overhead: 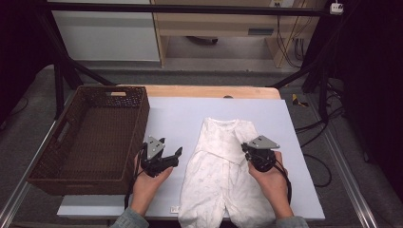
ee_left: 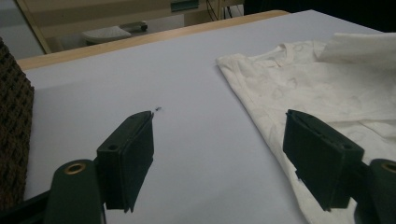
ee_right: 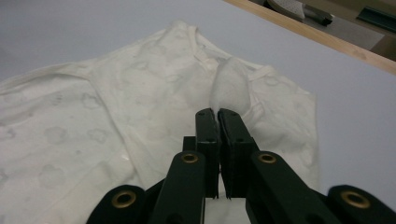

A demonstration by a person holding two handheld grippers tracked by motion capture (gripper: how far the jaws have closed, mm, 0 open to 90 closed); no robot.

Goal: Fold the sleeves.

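A white baby romper (overhead: 216,166) with a faint printed pattern lies flat on the pale sheet (overhead: 176,118), neck toward the far edge. In the right gripper view the romper (ee_right: 93,126) spreads out below the jaws. My right gripper (overhead: 245,148) is over its right side, shut on a pinch of the sleeve (ee_right: 229,84), which stands up in a small peak in front of my right gripper (ee_right: 217,112). My left gripper (overhead: 171,146) hovers just left of the romper (ee_left: 327,88). The jaws of my left gripper (ee_left: 218,116) stand wide and open with nothing between them.
A dark brown wicker basket (overhead: 138,128) stands on the left part of the table, and its wall (ee_left: 14,130) is close beside my left gripper. The table's wooden far edge (overhead: 214,91) shows behind the sheet. Black frame legs and cables stand beyond and to the right.
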